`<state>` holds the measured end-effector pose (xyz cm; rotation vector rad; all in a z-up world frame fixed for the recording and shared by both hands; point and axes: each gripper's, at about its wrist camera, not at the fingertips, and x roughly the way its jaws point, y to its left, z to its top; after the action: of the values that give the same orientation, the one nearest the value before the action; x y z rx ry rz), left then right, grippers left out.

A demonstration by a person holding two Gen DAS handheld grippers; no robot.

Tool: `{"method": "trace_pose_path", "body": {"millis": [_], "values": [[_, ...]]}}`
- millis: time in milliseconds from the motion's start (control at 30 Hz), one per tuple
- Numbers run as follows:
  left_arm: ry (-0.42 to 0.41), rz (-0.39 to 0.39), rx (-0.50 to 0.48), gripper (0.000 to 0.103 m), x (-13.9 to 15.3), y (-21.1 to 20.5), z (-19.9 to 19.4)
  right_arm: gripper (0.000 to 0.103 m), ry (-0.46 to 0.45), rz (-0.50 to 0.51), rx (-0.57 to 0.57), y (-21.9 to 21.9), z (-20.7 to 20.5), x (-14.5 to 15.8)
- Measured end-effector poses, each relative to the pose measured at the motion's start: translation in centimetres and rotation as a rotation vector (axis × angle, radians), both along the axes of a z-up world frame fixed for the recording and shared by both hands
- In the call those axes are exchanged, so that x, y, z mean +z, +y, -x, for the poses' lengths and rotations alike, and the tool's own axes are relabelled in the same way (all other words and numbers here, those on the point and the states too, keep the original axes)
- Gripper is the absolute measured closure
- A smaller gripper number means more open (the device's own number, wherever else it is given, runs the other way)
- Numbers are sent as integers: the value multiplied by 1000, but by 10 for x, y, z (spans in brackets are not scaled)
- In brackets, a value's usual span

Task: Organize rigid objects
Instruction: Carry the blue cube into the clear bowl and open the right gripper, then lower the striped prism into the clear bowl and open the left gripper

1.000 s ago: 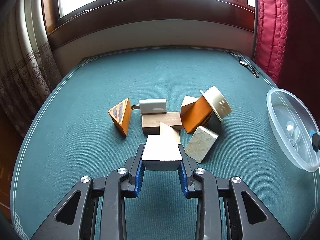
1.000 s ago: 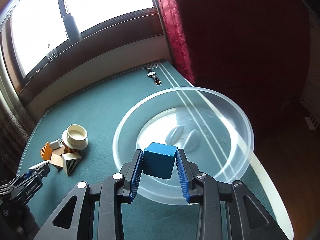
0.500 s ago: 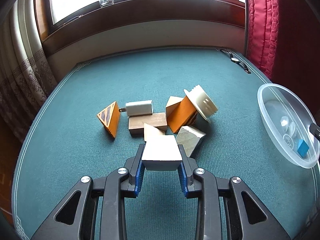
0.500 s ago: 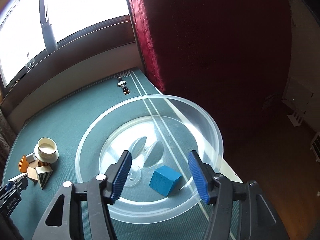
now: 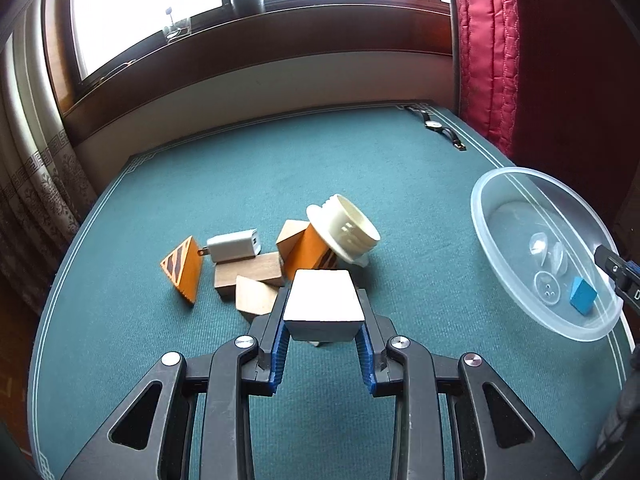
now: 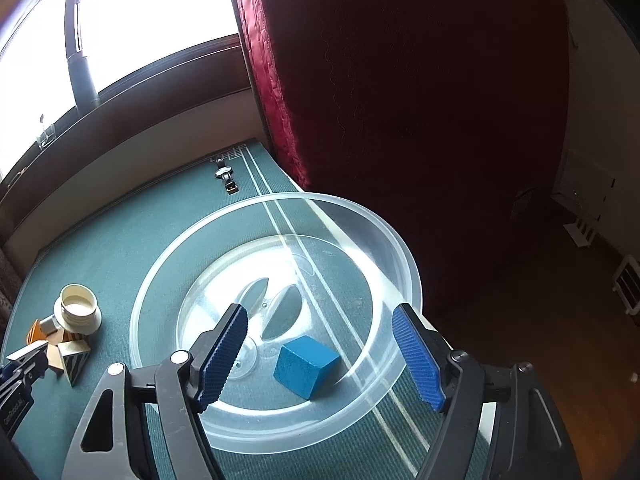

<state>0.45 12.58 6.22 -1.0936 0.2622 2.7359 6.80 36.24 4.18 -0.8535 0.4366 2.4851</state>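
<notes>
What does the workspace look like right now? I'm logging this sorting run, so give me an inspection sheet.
Surface: green felt table.
Job's things: blue cube lying in clear bowl; pale block held; block pile with white threaded cap and charger.
Clutter: wristwatch at far edge.
Grippers: left gripper shut on pale block; right gripper opening, not touching the cube.
Cables: nothing seen.
Surroundings: window, red curtain.
</notes>
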Motion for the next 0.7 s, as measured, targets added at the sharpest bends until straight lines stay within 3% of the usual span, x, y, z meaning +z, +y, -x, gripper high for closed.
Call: {"method": "trace_pose_path", "body": {"millis": [700], "values": [[-24, -124, -274, 73, 25, 104, 11, 18, 44, 24, -53, 20, -13, 8]]}}
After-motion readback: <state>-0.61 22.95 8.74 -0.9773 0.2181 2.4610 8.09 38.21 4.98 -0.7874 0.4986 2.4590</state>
